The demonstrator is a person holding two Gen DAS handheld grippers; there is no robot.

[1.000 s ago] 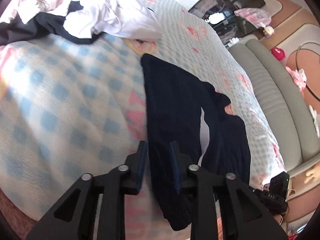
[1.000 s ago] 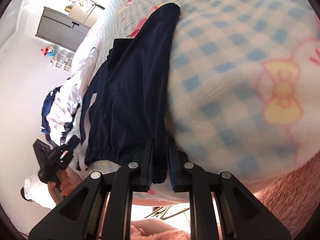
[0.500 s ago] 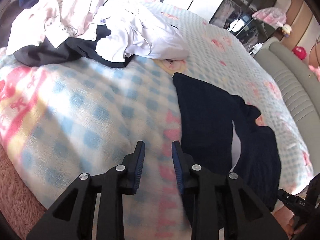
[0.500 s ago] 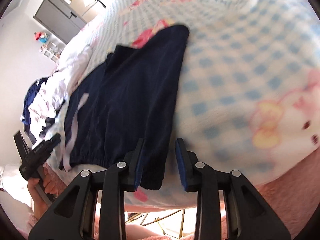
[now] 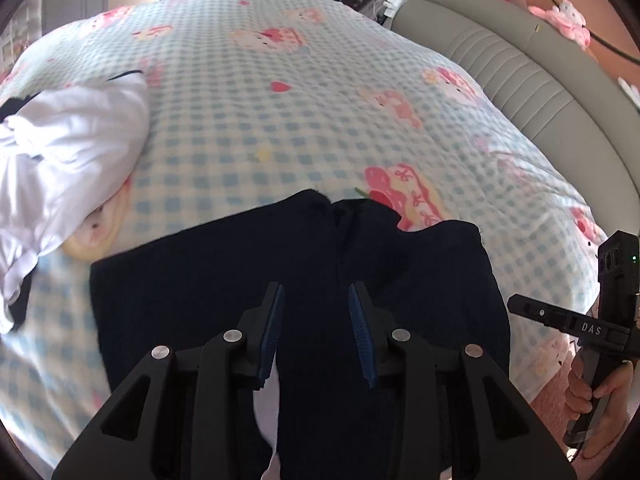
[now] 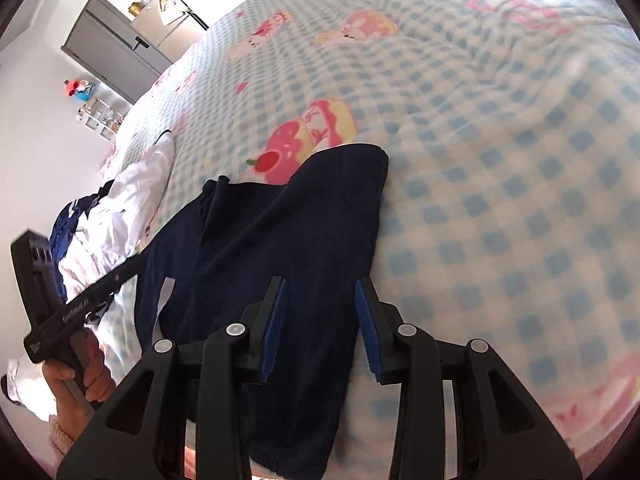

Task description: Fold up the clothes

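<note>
Dark navy garment [image 5: 248, 280]: near edge is running under the gripper bodies and off the bottom of both views; its type cannot be told. White clothes heap [image 5: 60, 160]: left part is being cut by the frame edge in the left wrist view. Blanket [image 6: 520, 208]: print is blurring toward the right wrist view's rim. Shelf items [image 6: 96, 114]: too small to identify.
</note>
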